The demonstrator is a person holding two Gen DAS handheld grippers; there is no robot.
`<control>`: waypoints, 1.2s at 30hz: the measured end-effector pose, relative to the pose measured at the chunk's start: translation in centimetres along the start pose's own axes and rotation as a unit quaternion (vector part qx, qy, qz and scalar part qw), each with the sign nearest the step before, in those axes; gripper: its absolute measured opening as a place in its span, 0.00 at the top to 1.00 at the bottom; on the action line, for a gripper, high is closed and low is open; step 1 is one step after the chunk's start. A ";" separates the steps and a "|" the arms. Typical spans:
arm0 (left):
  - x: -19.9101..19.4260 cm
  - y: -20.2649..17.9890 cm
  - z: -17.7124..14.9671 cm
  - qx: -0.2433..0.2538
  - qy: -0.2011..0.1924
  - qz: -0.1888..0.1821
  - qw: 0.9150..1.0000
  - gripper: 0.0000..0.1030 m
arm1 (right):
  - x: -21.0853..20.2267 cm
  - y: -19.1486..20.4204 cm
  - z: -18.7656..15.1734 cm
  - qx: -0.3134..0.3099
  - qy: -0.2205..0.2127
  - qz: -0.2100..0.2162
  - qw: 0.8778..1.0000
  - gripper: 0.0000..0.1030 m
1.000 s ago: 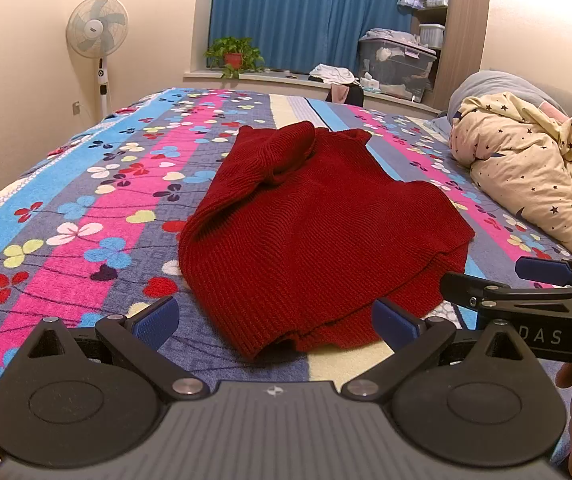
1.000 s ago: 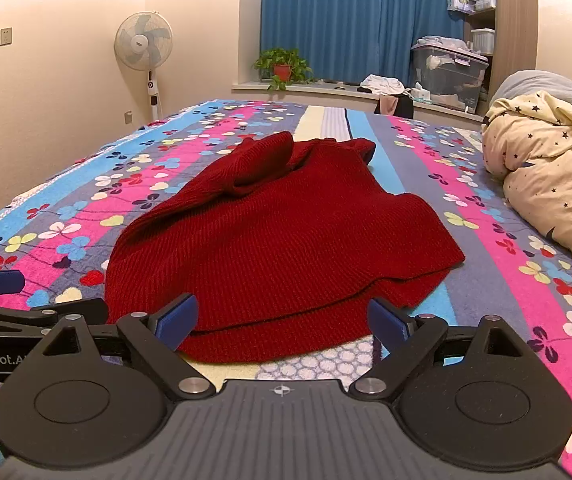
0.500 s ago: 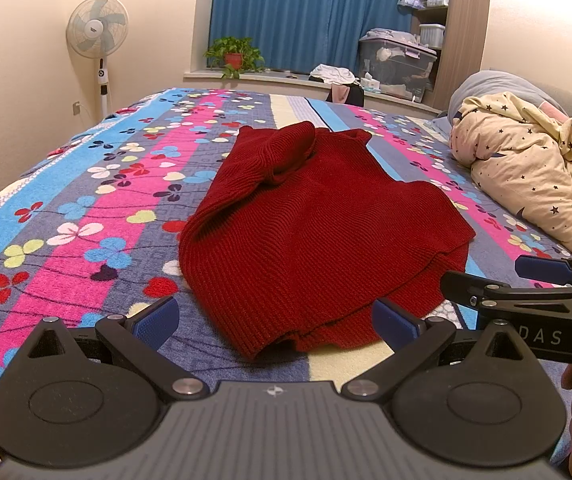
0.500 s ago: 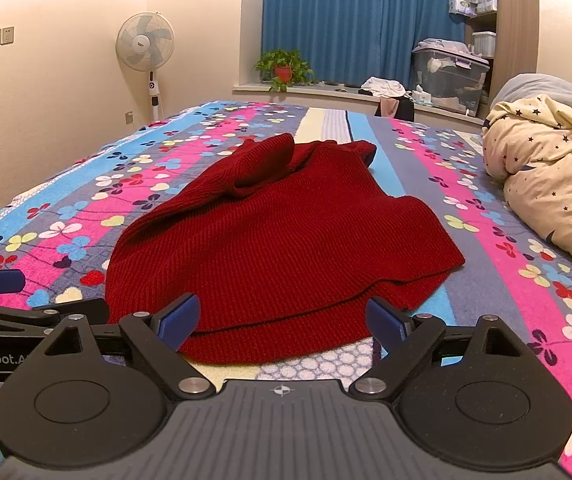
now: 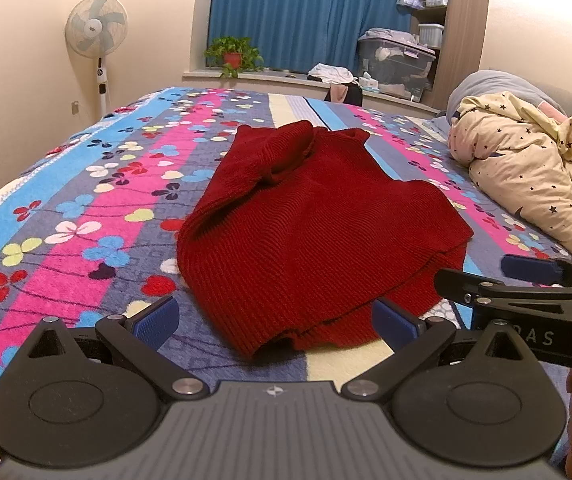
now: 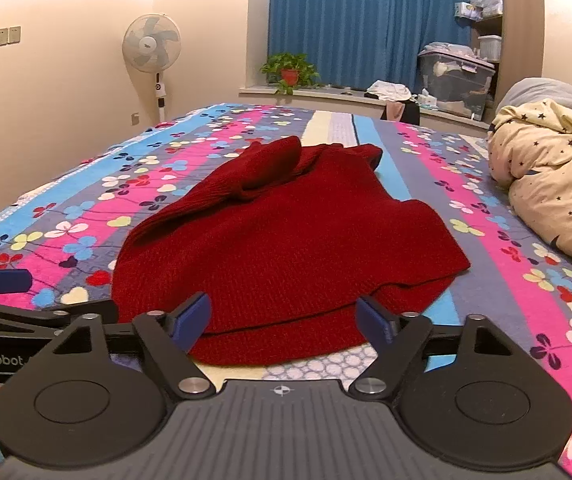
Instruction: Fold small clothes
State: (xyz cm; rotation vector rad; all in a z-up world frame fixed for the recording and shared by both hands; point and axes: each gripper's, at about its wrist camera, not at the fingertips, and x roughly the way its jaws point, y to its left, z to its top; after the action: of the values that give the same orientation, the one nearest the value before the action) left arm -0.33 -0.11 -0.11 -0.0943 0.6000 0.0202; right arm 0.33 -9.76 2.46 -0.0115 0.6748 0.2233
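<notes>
A dark red knitted sweater (image 5: 317, 240) (image 6: 286, 248) lies partly folded on the flowered bedspread (image 5: 86, 240), one sleeve laid across its top. My left gripper (image 5: 276, 316) stands open just before the sweater's near left corner, its blue pads apart and touching nothing. My right gripper (image 6: 286, 318) is at the near hem with its jaws closing. The hem lies between and just beyond the pads, which do not press on it. Each gripper shows from the side in the other's view: the right gripper (image 5: 485, 276) and the left gripper (image 6: 46, 296).
A cream star-print quilt (image 5: 533, 184) (image 6: 557, 184) is bunched on the bed's right side. A standing fan (image 5: 96, 32), a potted plant (image 5: 234, 54) and a storage box (image 5: 395, 60) stand beyond the far edge. Bare bedspread (image 6: 505, 280) lies on both sides of the sweater.
The right gripper's pads have drawn closer together around the near hem. The left gripper and the sweater have not moved.
</notes>
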 end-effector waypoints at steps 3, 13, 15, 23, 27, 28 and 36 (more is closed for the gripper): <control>0.6 0.1 0.0 0.001 0.000 -0.004 1.000 0.00 | 0.1 -0.4 0.3 0.011 -0.009 0.006 1.000 0.56; 3.1 3.2 1.2 -0.048 0.058 -0.019 0.997 0.71 | 5.5 -10.9 5.0 0.098 -0.035 -0.076 0.992 0.71; 4.0 4.2 1.3 -0.060 0.066 -0.009 0.996 0.71 | 8.0 -13.5 5.4 0.110 -0.023 -0.095 0.989 0.62; 8.5 7.6 0.5 -0.148 0.116 -0.007 0.982 0.68 | 17.9 -21.8 4.8 0.113 0.010 -0.147 0.983 0.30; 10.0 7.8 0.0 -0.163 0.134 -0.005 0.977 0.47 | 22.1 -24.2 3.5 0.122 0.035 -0.127 0.984 0.28; 10.4 7.7 -0.1 -0.164 0.136 -0.003 0.977 0.41 | 23.2 -24.5 3.2 0.119 0.040 -0.122 0.985 0.28; 13.1 6.2 0.0 -0.136 0.107 0.009 0.985 0.29 | 27.2 -24.0 2.0 0.098 0.044 -0.091 0.990 0.51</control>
State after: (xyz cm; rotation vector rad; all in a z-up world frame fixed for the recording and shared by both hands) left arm 10.18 6.00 -8.07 -0.3591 0.8114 0.1114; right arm 27.18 -27.59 -14.30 0.1055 0.7760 -0.0209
